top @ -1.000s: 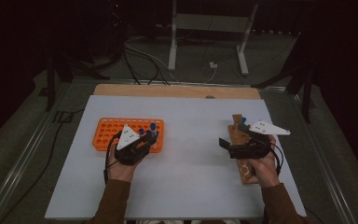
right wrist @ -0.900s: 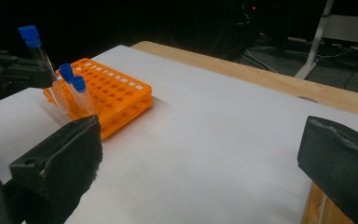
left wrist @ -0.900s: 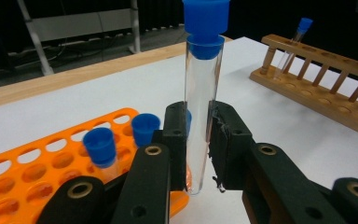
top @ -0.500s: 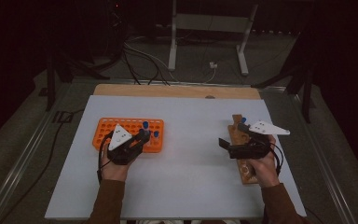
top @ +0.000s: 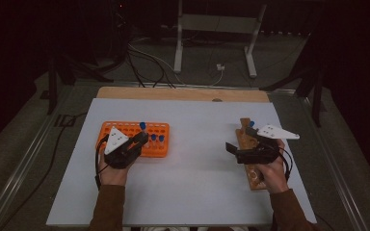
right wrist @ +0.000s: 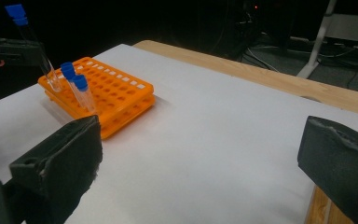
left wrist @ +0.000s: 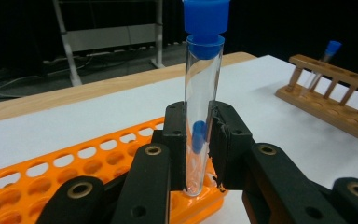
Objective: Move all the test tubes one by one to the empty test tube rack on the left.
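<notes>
Our left gripper (left wrist: 199, 154) is clamped on a clear plastic test tube with a blue stopper (left wrist: 203, 107), holding it upright with its round bottom at the near edge of the orange plastic tube rack (left wrist: 37, 179), lifted most of the way out or just above a hole. Our right gripper (right wrist: 200, 158) hangs with its jaws wide apart and nothing between them, over the long wooden tube rack (top: 248, 153) at the right side of the white table top (top: 197, 183).

What worries us: the pads grip the tube low down, so the tall capped end can tip if we swing quickly, and smooth plastic may slide through the pads. If the bottom has not cleared its hole, a sideways pull would likely drag or tilt the light orange rack.

As for contents, the orange rack holds two more blue-capped tubes (right wrist: 77, 91) side by side near its end, the other holes empty. The wooden rack carries one blue-capped tube (left wrist: 327, 55) at its far end.
</notes>
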Available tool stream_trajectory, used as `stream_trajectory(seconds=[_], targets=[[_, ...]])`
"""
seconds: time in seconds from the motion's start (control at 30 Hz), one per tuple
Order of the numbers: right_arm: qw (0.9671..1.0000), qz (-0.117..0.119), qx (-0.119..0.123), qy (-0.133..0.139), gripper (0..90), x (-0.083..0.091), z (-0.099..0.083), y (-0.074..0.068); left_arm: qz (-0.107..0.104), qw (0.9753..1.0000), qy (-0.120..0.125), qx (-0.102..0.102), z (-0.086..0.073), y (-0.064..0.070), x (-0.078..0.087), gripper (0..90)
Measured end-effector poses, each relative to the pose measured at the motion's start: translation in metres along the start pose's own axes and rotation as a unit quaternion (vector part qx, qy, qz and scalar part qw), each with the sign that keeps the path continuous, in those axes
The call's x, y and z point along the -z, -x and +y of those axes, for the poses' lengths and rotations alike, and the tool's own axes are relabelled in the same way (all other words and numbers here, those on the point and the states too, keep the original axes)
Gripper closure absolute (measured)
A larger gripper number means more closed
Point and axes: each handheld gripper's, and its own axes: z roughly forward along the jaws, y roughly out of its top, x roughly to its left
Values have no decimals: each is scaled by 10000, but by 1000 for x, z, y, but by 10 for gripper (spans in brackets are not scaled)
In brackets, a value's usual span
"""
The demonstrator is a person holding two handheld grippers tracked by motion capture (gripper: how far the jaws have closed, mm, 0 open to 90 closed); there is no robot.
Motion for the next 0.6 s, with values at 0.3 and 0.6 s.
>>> stream_trajectory(seconds=[0.3, 0.6], targets=[[10000, 4, -11, 9, 0, 0, 0, 0, 204, 9998, 25, 79, -3, -7, 1, 783], [10000, 10, -25, 23, 0, 0, 0, 1, 425, 9990, -15, 143, -8, -11, -2, 783]])
